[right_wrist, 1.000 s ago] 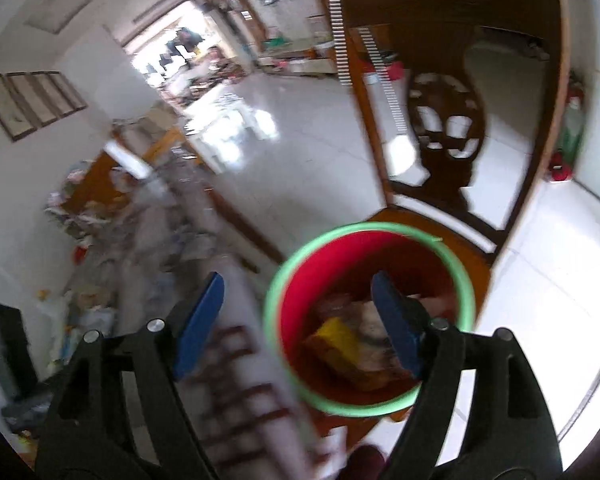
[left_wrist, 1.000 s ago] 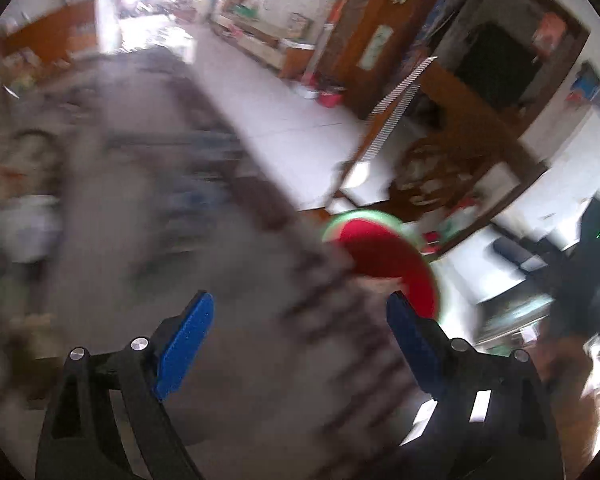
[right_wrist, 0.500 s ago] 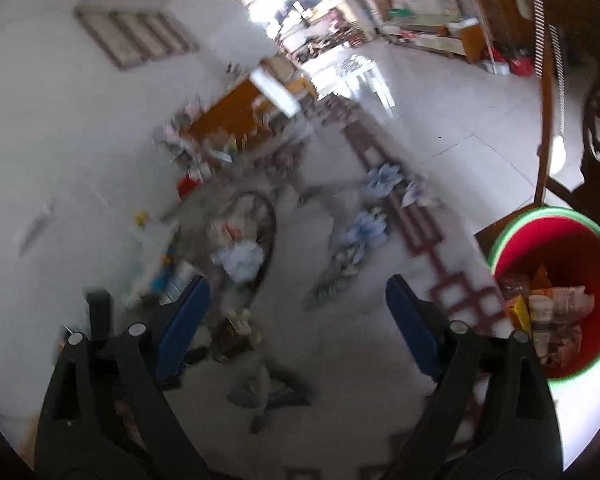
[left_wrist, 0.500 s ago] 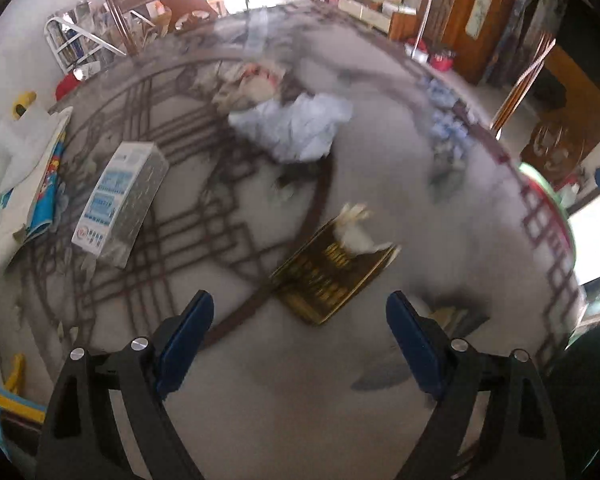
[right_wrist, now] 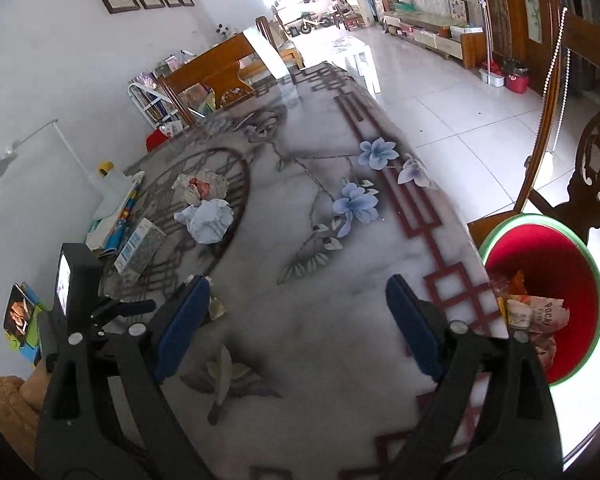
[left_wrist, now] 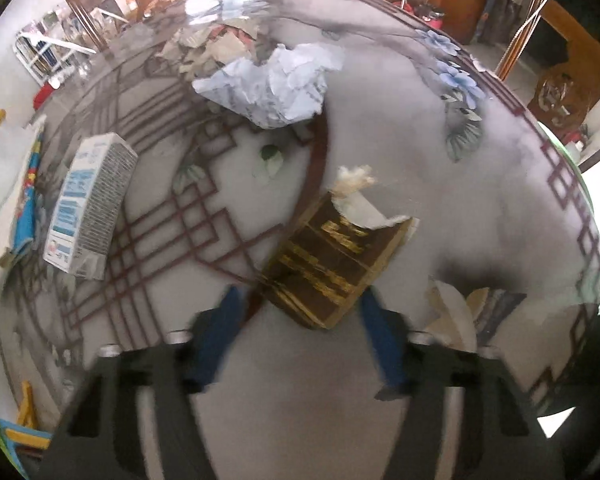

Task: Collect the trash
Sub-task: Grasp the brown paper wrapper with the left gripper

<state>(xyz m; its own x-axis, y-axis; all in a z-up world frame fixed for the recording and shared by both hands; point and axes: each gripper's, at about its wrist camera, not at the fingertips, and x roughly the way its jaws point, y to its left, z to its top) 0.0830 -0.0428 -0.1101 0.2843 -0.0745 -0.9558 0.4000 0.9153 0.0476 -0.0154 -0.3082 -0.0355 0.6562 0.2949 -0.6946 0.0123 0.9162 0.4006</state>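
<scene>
In the left wrist view a flattened brown and gold box (left_wrist: 332, 264) lies on the patterned table (left_wrist: 480, 200) with a white scrap on its top. My left gripper (left_wrist: 300, 340) is open, its blue fingers either side of the box's near end, close to it. Further back lie a crumpled pale blue paper (left_wrist: 272, 84), crumpled printed paper (left_wrist: 212, 44) and a white and blue carton (left_wrist: 88, 204). My right gripper (right_wrist: 296, 328) is open and empty above the table. The red bin with a green rim (right_wrist: 548, 280) holds trash at the right, off the table's edge.
A white bottle with a yellow cap (right_wrist: 110, 184) and a colourful packet (right_wrist: 120, 216) lie by the wall. The left gripper's body (right_wrist: 76, 292) shows at the left in the right wrist view. A carved wooden chair (right_wrist: 592, 152) stands behind the bin. Torn scraps (left_wrist: 456, 312) lie near the box.
Both grippers swung from the bin back over the table. My left gripper came down closer to the brown and gold box. Both stay open.
</scene>
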